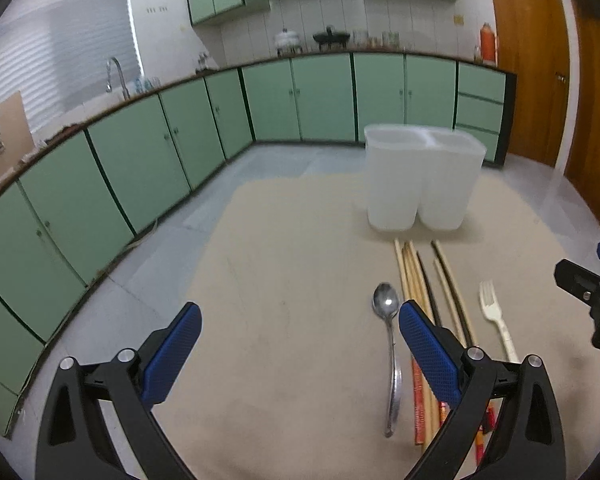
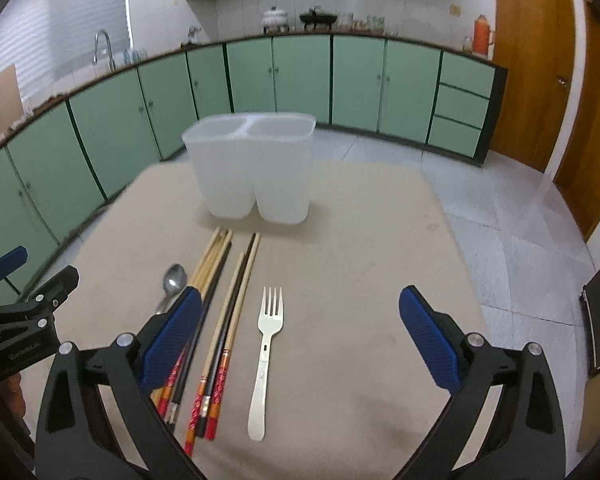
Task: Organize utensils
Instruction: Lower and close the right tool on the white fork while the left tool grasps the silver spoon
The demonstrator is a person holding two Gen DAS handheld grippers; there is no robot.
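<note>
My left gripper (image 1: 300, 334) and right gripper (image 2: 300, 320) both stand wide open, holding nothing; on the table (image 2: 360, 260) the spoon (image 1: 386, 304), chopsticks (image 2: 236, 300) and fork (image 2: 269, 332) lie before the empty white holder (image 2: 256, 168); nothing blocks them

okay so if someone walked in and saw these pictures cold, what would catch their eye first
Probably the white two-compartment holder standing empty at the table's far side, with the utensils lined up just in front of it: a metal spoon, a bundle of chopsticks and a pale fork. Both grippers, left and right, hang open over them, holding nothing.
</note>
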